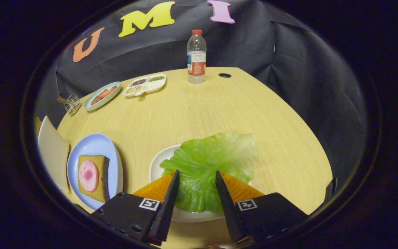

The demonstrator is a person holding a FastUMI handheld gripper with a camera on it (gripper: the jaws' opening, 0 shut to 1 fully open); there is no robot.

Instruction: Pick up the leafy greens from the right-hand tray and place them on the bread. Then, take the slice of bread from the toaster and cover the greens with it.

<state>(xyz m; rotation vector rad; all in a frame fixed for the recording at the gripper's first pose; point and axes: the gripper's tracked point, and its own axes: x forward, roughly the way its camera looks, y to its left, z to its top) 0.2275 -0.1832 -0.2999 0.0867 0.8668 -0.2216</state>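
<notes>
The tongs (195, 178) stand apart, one finger on each side of the near part of the lettuce leaf (207, 162), with green showing across the whole gap between them. Whether the fingers press the leaf yet cannot be told — they look set to close on it rather than clamped.

The leaf lies flat on the white tray (158, 162), spilling over the tray's far rim toward the water bottle (196, 56). Its long axis runs from the tongs away toward the bottle, stem end nearest the fingers and the broad ruffled edge farthest off. Straddling the narrower near end probably makes sense: there is less width there for the fingers to span, and the leaf would hang lengthwise once lifted.

Left of the tray sits the blue plate (93, 145) carrying the slice of bread (95, 176) topped with a round of pink meat (88, 175) — the place the leaf is meant for, close enough for a short sideways carry. Farther across the desk (219, 110), left of the bottle, are a divided dish (145, 84) and a small oval dish (101, 95).
</notes>
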